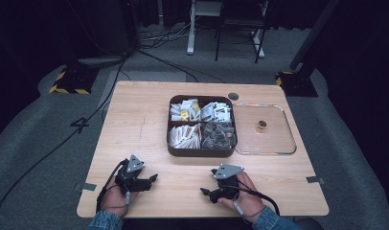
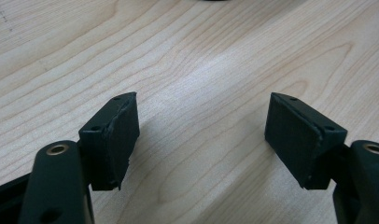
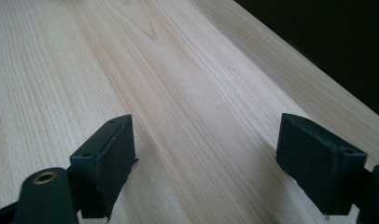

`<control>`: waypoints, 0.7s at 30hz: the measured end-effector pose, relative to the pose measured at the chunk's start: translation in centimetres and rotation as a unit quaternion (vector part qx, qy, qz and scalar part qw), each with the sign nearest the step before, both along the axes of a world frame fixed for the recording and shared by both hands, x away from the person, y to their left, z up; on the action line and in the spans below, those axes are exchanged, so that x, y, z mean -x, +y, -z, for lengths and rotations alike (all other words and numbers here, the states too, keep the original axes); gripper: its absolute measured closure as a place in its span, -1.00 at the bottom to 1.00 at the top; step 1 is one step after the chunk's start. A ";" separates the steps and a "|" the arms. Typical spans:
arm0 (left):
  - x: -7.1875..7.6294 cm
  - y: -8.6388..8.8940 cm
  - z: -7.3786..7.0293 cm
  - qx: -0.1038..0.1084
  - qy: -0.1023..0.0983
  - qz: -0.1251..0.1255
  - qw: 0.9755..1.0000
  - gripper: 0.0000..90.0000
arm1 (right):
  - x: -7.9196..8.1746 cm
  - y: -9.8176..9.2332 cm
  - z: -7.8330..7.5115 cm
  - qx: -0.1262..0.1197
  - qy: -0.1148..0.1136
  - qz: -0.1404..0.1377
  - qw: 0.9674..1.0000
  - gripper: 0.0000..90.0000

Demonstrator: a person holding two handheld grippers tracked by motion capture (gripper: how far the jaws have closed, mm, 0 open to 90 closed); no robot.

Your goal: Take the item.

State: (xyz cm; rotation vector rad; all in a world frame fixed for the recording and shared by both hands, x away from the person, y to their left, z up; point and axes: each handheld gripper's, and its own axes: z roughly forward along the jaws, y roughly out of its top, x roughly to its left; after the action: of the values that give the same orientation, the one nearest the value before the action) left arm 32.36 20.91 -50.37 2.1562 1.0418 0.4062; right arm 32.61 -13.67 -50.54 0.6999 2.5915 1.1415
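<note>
A dark brown box (image 1: 201, 152) with four compartments stands at the table's middle. It holds several white and grey packets (image 1: 185, 135). My left gripper (image 1: 152, 178) rests low on the wood near the front left, held in a hand, jaws pointing right. In the left gripper view it (image 2: 201, 116) stands open over bare wood, nothing between its pads (image 2: 117, 135). My right gripper (image 1: 205, 192) lies near the front edge, jaws pointing left. Its own view shows it (image 3: 204, 135) open too, with bare wood between the pads (image 3: 313, 163).
A clear flat lid (image 1: 264, 129) with a small brass knob (image 1: 262, 125) lies right of the box. The wooden table (image 1: 135, 120) has a cable hole (image 1: 233, 96) at the back. In the right gripper view, the table's edge (image 3: 318, 79) runs close by.
</note>
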 end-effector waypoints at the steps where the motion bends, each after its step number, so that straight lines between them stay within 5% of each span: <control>1: 0.0 0.0 0.0 0.000 0.000 0.000 1.000 -0.40 | 0.0 0.0 0.0 0.000 0.000 0.000 1.000 -0.57; 12: 0.0 0.0 0.0 0.000 0.000 0.000 1.000 -0.40 | 0.0 0.0 0.0 0.000 0.000 0.000 1.000 -0.55; 21: 0.0 0.0 0.0 0.000 -0.001 -0.001 1.000 -0.41 | 0.4 0.1 -0.1 -0.009 -0.005 -0.006 1.000 -0.16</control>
State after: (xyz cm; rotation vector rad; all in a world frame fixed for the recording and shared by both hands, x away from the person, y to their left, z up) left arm 32.38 20.91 -50.37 2.1547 1.0436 0.4088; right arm 32.21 -13.62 -50.45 0.6801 2.5833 1.1708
